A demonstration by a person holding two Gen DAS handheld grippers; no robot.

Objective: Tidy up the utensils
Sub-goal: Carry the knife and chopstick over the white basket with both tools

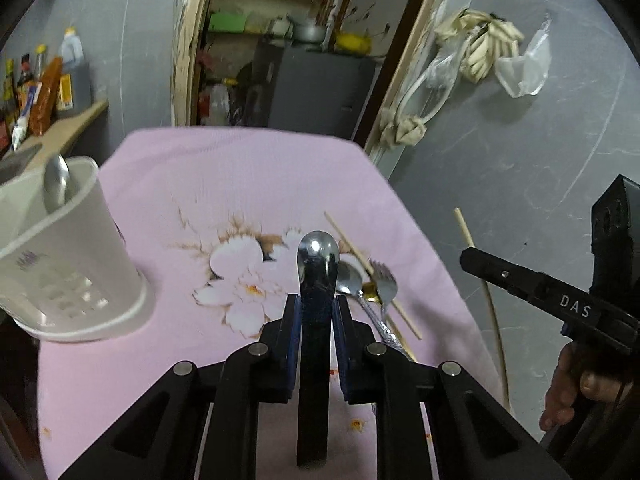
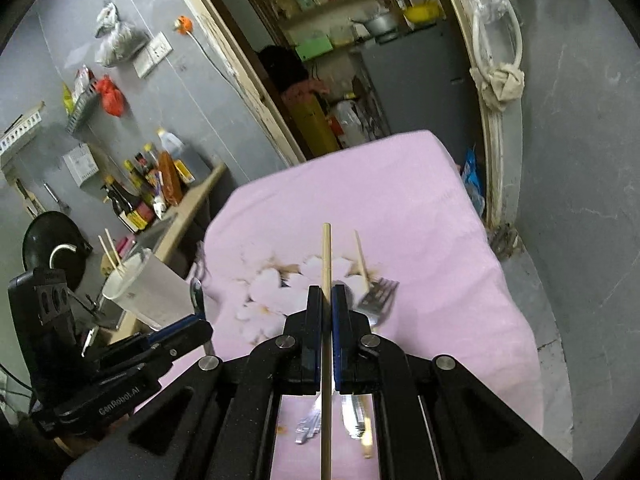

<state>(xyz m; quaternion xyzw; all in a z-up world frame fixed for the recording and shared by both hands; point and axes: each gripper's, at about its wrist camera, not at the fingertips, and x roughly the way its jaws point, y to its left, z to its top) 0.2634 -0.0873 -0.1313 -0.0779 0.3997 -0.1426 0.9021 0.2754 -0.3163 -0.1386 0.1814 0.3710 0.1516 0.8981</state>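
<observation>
My left gripper (image 1: 316, 300) is shut on a metal spoon (image 1: 317, 256), bowl pointing forward, held above the pink floral cloth (image 1: 224, 184). My right gripper (image 2: 326, 292) is shut on a wooden chopstick (image 2: 326, 256), which also shows at the right of the left wrist view (image 1: 464, 226). A white utensil holder (image 1: 68, 256) stands at the left with a spoon (image 1: 56, 184) in it; in the right wrist view the holder (image 2: 148, 292) has two chopsticks (image 2: 110, 252) in it. On the cloth lie a fork (image 1: 386, 282), another spoon (image 1: 352, 280) and a chopstick (image 1: 352, 246).
The cloth-covered table ends at the right, with grey floor (image 1: 520, 184) beyond. A counter with sauce bottles (image 2: 148, 188) stands at the left. An open doorway (image 1: 288, 60) to a storeroom lies behind the table. More cutlery (image 2: 352, 416) lies under my right gripper.
</observation>
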